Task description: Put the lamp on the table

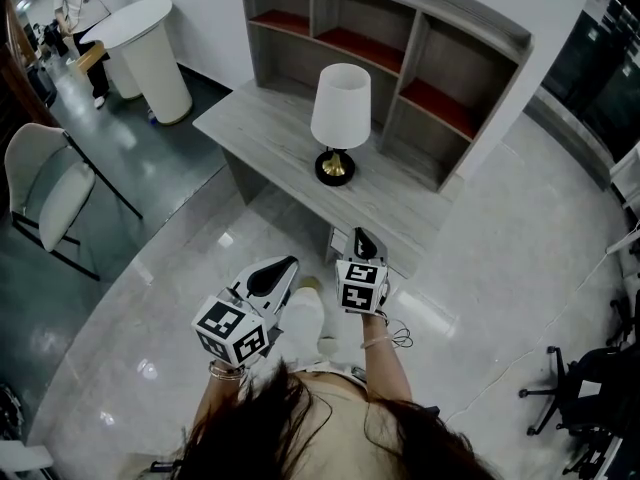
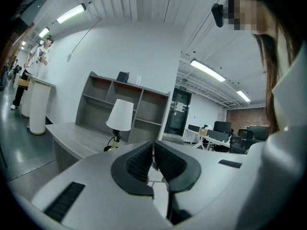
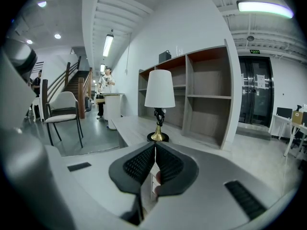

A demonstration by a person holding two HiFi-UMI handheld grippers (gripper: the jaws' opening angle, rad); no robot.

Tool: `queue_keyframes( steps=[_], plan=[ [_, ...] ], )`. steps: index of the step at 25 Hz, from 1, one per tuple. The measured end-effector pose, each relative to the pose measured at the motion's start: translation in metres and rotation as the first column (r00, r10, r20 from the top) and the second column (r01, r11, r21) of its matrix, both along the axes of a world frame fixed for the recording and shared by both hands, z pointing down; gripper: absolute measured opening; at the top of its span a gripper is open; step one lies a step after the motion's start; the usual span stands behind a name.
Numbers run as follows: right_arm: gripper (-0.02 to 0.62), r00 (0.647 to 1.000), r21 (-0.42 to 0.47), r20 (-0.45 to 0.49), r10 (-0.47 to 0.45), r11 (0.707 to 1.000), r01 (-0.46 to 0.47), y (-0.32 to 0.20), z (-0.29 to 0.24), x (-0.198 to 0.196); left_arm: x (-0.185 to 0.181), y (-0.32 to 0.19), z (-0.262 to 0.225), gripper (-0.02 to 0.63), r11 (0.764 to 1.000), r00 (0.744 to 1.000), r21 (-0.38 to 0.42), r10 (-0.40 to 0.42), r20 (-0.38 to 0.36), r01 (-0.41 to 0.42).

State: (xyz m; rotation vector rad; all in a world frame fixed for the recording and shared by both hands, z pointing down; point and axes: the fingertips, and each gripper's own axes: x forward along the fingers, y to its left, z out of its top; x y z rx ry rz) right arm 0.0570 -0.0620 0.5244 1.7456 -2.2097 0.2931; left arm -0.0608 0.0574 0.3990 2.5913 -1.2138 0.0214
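Polished grey flooring surrounds a grey wood-grain table [image 1: 262, 133] at the far side of the room. At far left stand a white chair [image 1: 45, 193] and a round white counter [image 1: 150, 53], both well apart from the work area.

The left gripper [image 2: 153, 145] is held near the person's body, short of the table edge. Its jaws are pressed together with nothing between them.

The lamp [image 1: 340, 118] stands upright on the table, white shade over a brass stem and a black round base. It sits well in from the near edge, which judges as a stable placement; the task appears complete.

The right gripper [image 3: 155, 147] is likewise pressed together and empty, pointing toward the lamp but well apart from it.

The shelf unit [image 1: 445, 63] backs the table at right.

No brand or label is legible. A green sign [image 3: 254, 51] above the far door is too small to read.
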Motion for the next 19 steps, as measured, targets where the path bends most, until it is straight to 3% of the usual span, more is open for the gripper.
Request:
queue_keyframes(
  steps=[19],
  plan=[
    [0.028, 1.0, -0.015, -0.02, -0.013, 1.0, 0.012, 0.023, 0.008, -0.008, -0.011, 0.011, 0.007, 0.02, 1.0, 1.0, -0.005, 0.012, -0.007, -0.012]
  ],
)
